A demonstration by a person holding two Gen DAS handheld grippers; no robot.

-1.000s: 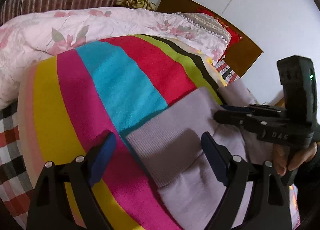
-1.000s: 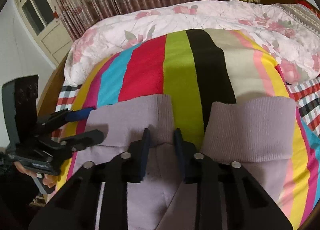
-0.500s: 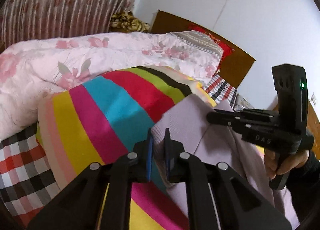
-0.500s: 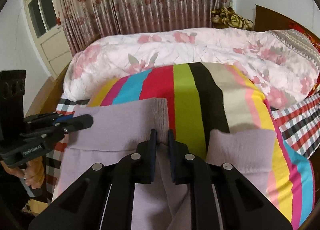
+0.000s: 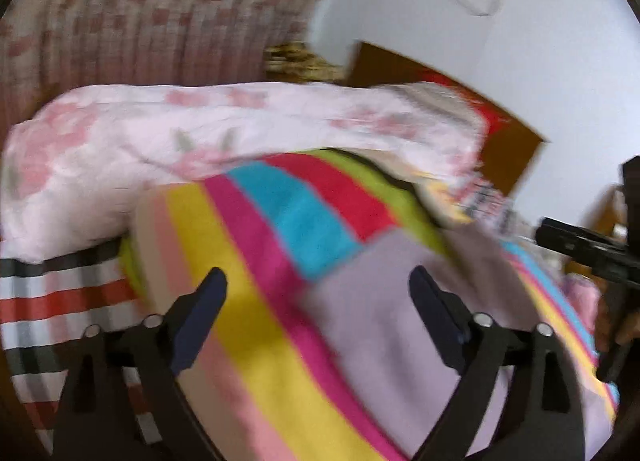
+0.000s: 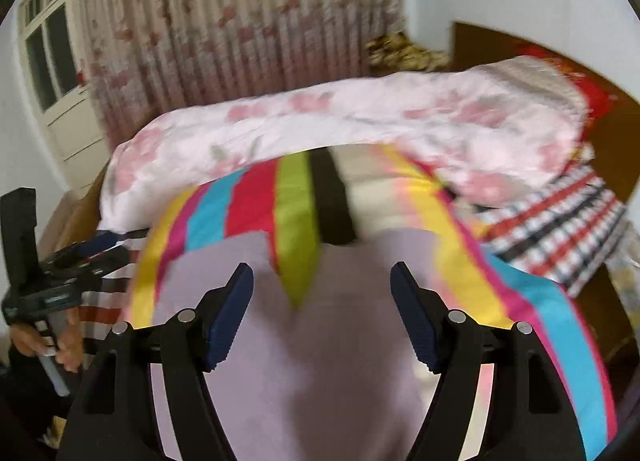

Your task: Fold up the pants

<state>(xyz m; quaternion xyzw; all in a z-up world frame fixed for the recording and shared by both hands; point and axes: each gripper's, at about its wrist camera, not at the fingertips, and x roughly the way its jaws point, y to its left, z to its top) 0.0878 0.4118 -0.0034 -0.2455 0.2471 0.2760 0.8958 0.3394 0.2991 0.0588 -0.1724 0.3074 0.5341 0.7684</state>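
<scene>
The lilac knit pants (image 6: 320, 341) lie on the striped multicolour blanket (image 6: 296, 201), their two leg ends pointing away from me with a green stripe showing between them. They also show in the left wrist view (image 5: 380, 321), at the lower right. My right gripper (image 6: 322, 313) is open and empty, just above the pants. My left gripper (image 5: 316, 313) is open and empty, over the blanket and the left edge of the pants. Both views are blurred by motion.
A pink floral duvet (image 6: 320, 125) is heaped at the far side of the bed. A checked sheet (image 6: 560, 221) shows at the right and a wooden headboard (image 5: 500, 149) beyond. Curtains (image 6: 240, 21) hang behind.
Both grippers were shut on the pants' leg ends half a second ago. Both have now opened and let go, and the pants lie on the blanket.
</scene>
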